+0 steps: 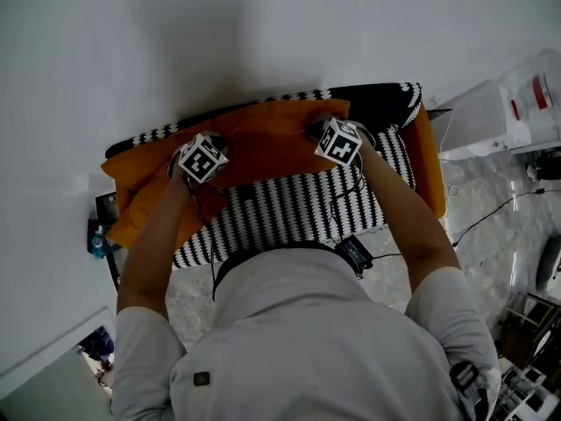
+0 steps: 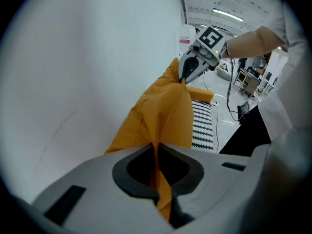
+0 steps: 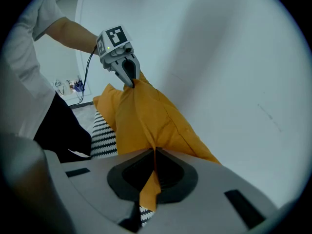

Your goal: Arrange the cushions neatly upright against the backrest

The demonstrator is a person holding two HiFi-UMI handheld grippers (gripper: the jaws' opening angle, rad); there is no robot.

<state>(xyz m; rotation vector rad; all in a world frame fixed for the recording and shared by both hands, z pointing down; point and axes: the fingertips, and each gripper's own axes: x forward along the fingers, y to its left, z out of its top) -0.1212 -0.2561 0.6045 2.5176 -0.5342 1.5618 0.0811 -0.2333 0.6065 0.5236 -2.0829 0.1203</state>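
Note:
An orange cushion (image 1: 263,139) stands along the white wall at the back of a black-and-white zigzag seat (image 1: 298,207). My left gripper (image 1: 198,153) is shut on its upper left corner and my right gripper (image 1: 331,132) on its upper right corner. In the left gripper view the orange cushion's (image 2: 163,111) fabric is pinched between the jaws of my left gripper (image 2: 157,149), and the right gripper (image 2: 187,76) bites the far corner. In the right gripper view the orange cushion (image 3: 146,116) runs from my right gripper (image 3: 155,154) to the left gripper (image 3: 129,81).
A second orange cushion (image 1: 131,207) slumps at the seat's left end and another orange cushion (image 1: 428,160) leans at its right end. The white wall (image 1: 263,33) is directly behind. A white cabinet (image 1: 486,117) and floor cables (image 1: 491,210) are to the right.

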